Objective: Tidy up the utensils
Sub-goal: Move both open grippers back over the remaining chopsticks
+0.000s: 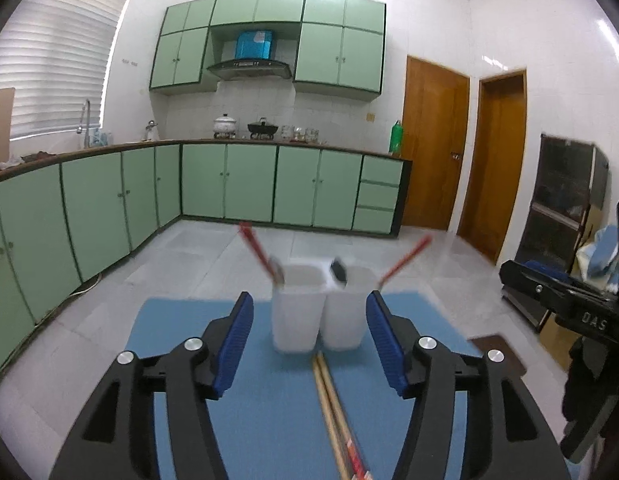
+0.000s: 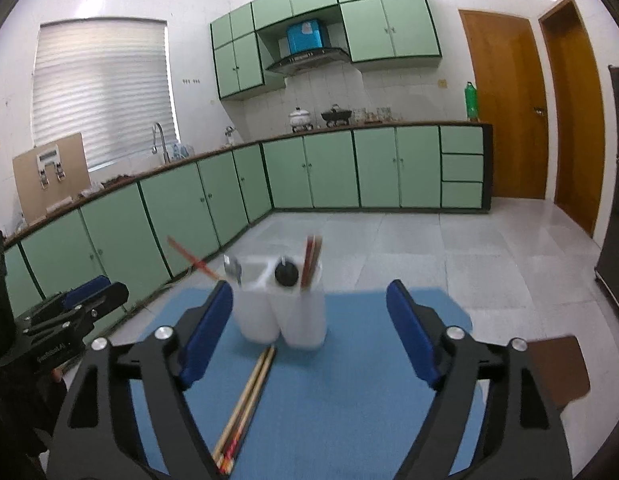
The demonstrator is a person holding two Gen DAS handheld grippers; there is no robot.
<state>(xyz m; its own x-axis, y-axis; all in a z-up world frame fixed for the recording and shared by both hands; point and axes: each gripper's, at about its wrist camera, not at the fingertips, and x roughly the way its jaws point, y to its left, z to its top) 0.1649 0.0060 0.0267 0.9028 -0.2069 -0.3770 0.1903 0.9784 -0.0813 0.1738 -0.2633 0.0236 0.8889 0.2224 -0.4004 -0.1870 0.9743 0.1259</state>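
Observation:
Two white plastic holders (image 1: 317, 312) stand side by side on a blue mat (image 1: 261, 432); they also show in the right wrist view (image 2: 281, 308). Red-handled utensils (image 1: 255, 248) and a black-ended utensil (image 1: 338, 270) stick out of them. A pair of wooden chopsticks (image 1: 333, 412) lies on the mat in front of the holders, also seen in the right wrist view (image 2: 249, 396). My left gripper (image 1: 309, 344) is open and empty above the chopsticks. My right gripper (image 2: 309, 332) is open and empty, just right of the chopsticks.
The mat lies on a table whose brown corner (image 2: 561, 368) shows at the right. Beyond is a tiled kitchen floor (image 1: 213, 248), green cabinets (image 1: 229, 184) and wooden doors (image 1: 433, 144). The other gripper shows at each view's edge (image 1: 565, 304).

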